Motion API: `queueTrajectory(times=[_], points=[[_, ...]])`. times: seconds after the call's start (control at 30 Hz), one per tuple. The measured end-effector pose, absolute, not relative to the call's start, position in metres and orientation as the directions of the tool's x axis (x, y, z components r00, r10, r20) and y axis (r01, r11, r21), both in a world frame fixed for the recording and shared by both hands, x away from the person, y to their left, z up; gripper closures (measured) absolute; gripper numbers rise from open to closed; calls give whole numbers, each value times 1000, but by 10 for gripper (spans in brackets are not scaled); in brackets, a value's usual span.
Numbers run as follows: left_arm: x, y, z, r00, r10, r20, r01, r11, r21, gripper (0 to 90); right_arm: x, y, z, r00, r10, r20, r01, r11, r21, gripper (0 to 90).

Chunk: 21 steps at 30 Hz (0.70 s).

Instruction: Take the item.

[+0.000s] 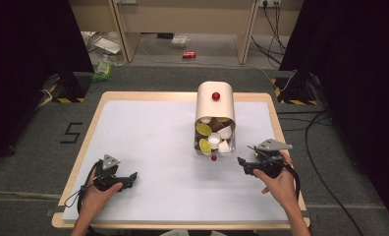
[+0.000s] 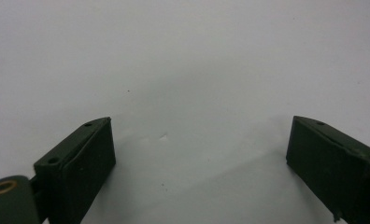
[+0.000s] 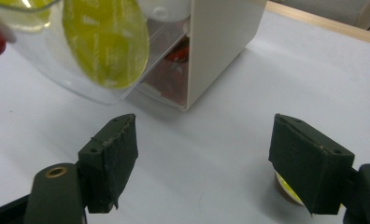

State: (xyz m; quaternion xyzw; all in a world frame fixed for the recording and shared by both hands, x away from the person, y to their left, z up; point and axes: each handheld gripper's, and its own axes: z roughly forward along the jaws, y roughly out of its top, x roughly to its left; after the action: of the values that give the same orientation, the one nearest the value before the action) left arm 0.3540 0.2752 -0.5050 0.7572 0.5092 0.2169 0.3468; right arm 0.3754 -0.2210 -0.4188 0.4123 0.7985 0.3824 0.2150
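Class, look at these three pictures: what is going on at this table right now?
A person sits at a table with a two-jaw gripper in each hand. In the middle stands a cream capsule dispenser whose clear drawer is pulled open and full of coffee capsules. The right gripper hovers just right of the drawer, jaws open with nothing between them; a yellow-lidded capsule lies on the table beside one jaw. The left gripper rests open over bare tabletop, away from the dispenser.
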Motion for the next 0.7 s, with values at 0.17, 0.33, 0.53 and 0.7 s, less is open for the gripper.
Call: queueTrajectory(times=[0.17, 0.33, 0.53, 0.7], points=[[354, 275, -505, 387, 922, -25, 621, -241, 746, 75, 370, -220, -426, -573, 820, -24, 505, 376, 777, 241], [354, 275, -505, 387, 922, -24, 621, -241, 746, 75, 364, -222, -434, -573, 819, -22, 517, 382, 766, 240], [354, 275, -505, 387, 922, -24, 621, -241, 746, 75, 357, -224, -445, -571, 821, -15, 534, 385, 753, 241], [354, 275, -505, 387, 922, -24, 621, -241, 746, 75, 353, -227, -452, -569, 822, -13, 544, 389, 744, 241]])
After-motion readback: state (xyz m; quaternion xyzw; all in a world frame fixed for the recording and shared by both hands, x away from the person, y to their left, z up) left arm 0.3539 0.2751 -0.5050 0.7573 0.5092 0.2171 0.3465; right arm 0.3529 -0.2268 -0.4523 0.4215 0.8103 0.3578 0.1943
